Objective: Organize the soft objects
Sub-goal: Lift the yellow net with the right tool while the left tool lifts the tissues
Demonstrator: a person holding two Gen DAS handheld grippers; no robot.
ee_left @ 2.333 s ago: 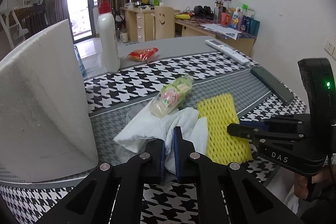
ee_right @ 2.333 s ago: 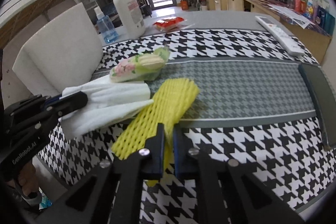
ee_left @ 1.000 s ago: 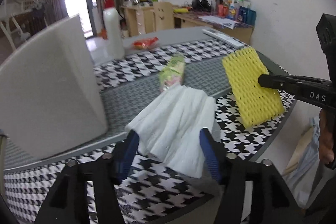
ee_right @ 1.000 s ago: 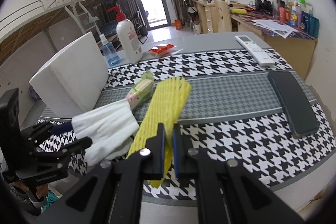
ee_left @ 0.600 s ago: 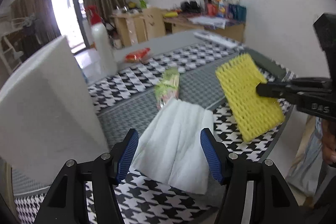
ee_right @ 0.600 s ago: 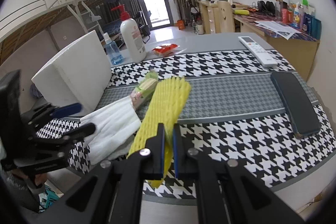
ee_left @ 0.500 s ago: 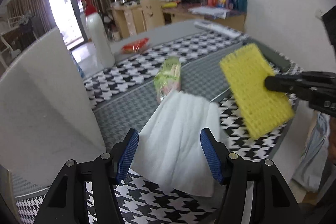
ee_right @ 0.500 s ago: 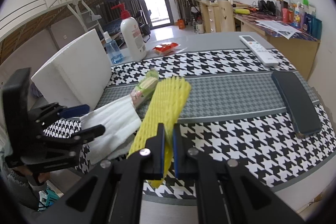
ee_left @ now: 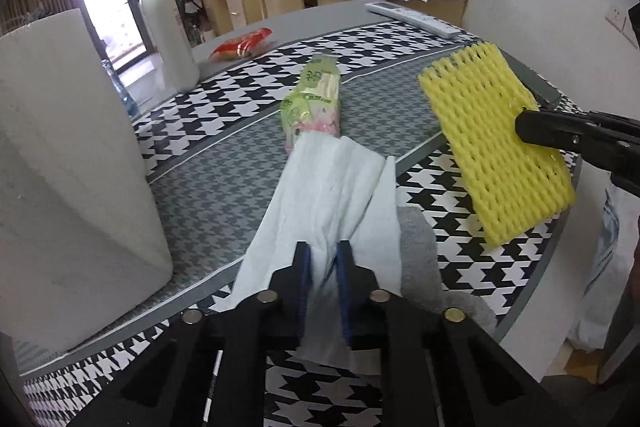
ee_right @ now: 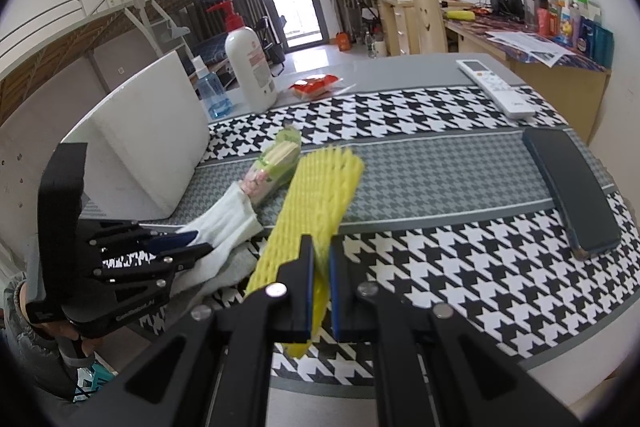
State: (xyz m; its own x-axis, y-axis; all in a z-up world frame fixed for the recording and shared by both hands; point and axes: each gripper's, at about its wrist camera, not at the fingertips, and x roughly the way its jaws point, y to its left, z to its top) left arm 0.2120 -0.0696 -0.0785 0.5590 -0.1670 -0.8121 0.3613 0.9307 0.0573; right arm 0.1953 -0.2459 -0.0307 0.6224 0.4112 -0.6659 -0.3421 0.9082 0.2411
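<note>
My left gripper [ee_left: 323, 251] has just closed its jaws and now pinches the white cloth [ee_left: 332, 187], which lies on the houndstooth table [ee_left: 224, 119] touching the green packet [ee_left: 314, 103]. My right gripper [ee_right: 320, 251] is clamped on the yellow foam net [ee_right: 316, 199], lifted above the table's near edge.

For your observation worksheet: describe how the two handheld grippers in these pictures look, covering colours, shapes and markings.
Both are matt black plastic. The left gripper and right gripper each have two straight fingers with blue pads, silver round studs and open cut-outs along the arms. The left gripper's body carries small white lettering, too small to read.
</note>
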